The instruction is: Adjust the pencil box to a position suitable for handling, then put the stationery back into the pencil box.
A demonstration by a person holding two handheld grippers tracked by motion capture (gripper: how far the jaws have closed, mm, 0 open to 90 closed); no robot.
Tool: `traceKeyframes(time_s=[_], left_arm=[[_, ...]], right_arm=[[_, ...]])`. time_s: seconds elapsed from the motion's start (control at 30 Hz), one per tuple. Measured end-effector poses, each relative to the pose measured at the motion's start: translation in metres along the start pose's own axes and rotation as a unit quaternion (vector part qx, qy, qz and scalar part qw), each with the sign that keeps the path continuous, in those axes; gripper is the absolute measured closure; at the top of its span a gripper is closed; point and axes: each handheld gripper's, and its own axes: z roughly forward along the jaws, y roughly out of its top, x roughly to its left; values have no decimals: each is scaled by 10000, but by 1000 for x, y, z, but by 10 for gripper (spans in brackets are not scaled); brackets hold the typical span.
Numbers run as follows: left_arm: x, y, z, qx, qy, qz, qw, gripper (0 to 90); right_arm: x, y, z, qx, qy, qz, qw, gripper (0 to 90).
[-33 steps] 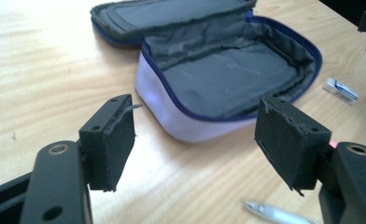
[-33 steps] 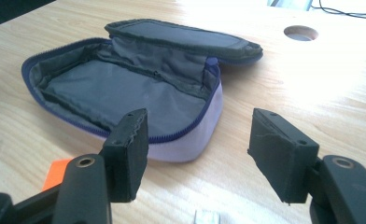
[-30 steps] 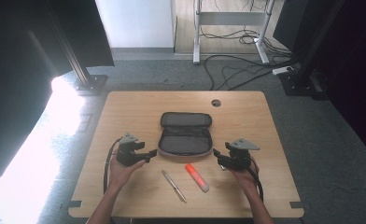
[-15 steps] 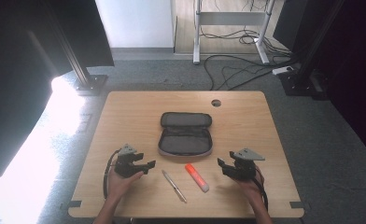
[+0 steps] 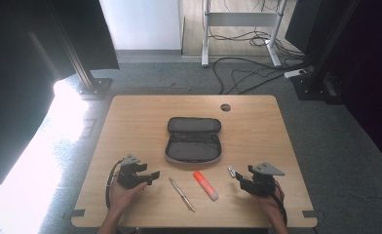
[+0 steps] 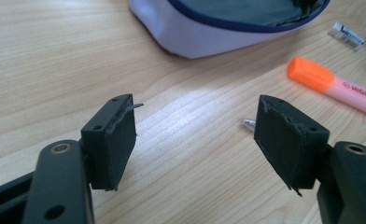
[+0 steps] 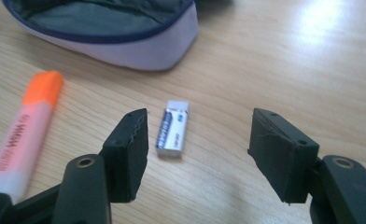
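An open grey pencil case (image 5: 194, 141) lies at the middle of the wooden table (image 5: 257, 122). In front of it lie a silver pen (image 5: 181, 194), an orange-capped pink highlighter (image 5: 205, 185) and a small white eraser (image 5: 232, 171). My left gripper (image 5: 152, 174) rests low at the front left, open and empty, pointing right toward the pen. In the left gripper view the pen's tip (image 6: 249, 123) peeks out beside the right jaw, with the highlighter (image 6: 333, 86) and the case (image 6: 228, 23) beyond. My right gripper (image 5: 238, 179) sits at the front right, open; the eraser (image 7: 173, 127) lies just ahead of its jaws, untouched.
A round cable hole (image 5: 225, 107) sits near the table's far edge. Behind the table stand a desk frame with floor cables (image 5: 247, 73) and dark stands. Bright light falls on the floor at the left. A highlighter (image 7: 27, 126) lies left of the right jaws.
Both hands have drawn back toward the table's front edge and sunk lower. The right gripper has come to rest just behind the eraser. Nothing was picked up.
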Motion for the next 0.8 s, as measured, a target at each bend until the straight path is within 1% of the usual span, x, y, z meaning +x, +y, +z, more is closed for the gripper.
traceKeyframes(time_s=[0.17,0.23,0.33,0.4,0.5,0.6,0.67,0.8], left_arm=[[1,0,0,-5,-12,-16,10000,294],[2,-1,0,-30,31,-32,10000,294],[4,-1,-1,-51,86,-76,9999,294],[5,-1,-1,-47,84,-88,9999,294],[4,-2,-1,-23,101,-73,9999,294],[3,-2,-1,-23,114,-55,9999,294],[2,-3,1,-15,123,-24,9999,294],[0,-5,4,37,150,11,9999,296]], right_arm=[[-2,-4,3,76,-40,3,10000,374],[-2,-4,2,63,-35,31,10000,378],[0,-3,2,54,-25,-3,10000,383],[1,-3,3,68,1,0,10000,389],[3,-3,6,92,29,-17,10000,403],[6,-2,10,147,66,-85,9998,411],[8,-1,12,165,55,-111,9998,417],[11,2,17,199,80,-92,9997,434]])
